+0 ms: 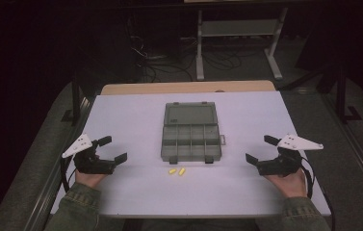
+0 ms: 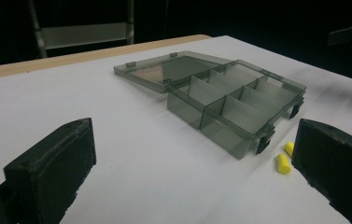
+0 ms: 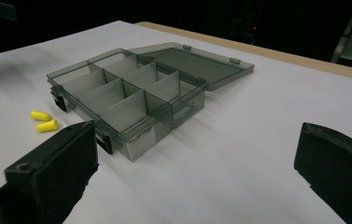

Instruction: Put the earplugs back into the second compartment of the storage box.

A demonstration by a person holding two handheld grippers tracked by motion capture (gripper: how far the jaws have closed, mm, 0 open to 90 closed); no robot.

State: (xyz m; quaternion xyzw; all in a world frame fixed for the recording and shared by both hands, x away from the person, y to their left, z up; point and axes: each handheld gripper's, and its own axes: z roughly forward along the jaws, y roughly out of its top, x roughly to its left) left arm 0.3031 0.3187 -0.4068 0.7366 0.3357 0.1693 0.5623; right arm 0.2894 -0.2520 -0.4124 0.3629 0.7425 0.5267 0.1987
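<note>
Left hand-held gripper (image 1: 110, 150): rests low at the left edge of the tabletop (image 1: 131, 120), jaws spread wide apart, nothing between them. In the left gripper view both black jaws stand at the bottom corners with bare white surface between.

Right hand-held gripper (image 1: 261, 150): rests at the right side of the tabletop, jaws likewise wide apart and empty. The right gripper view shows the same wide gap over bare surface.

Box (image 1: 191, 139): a smoke-grey clear plastic organiser, at the middle of the tabletop, between the two grippers and well apart from each. Lid (image 1: 190, 115) folded fully open, lying flat on the far side. Dividers split the tray into two rows of compartments; those seen in the gripper views look empty. Two dark latches hang on the near wall.

Earplugs (image 1: 175, 172): two small yellow pieces lying on the tabletop just in front of the box's near wall, close together, side by side. In the left gripper view they lie near the right jaw (image 2: 283, 163); in the right gripper view, near the left jaw (image 3: 47, 125). Neither gripper touches them.

Beyond the tabletop: a wooden edge (image 1: 188, 87), then dark floor with cables and a white frame (image 1: 239, 29).
</note>
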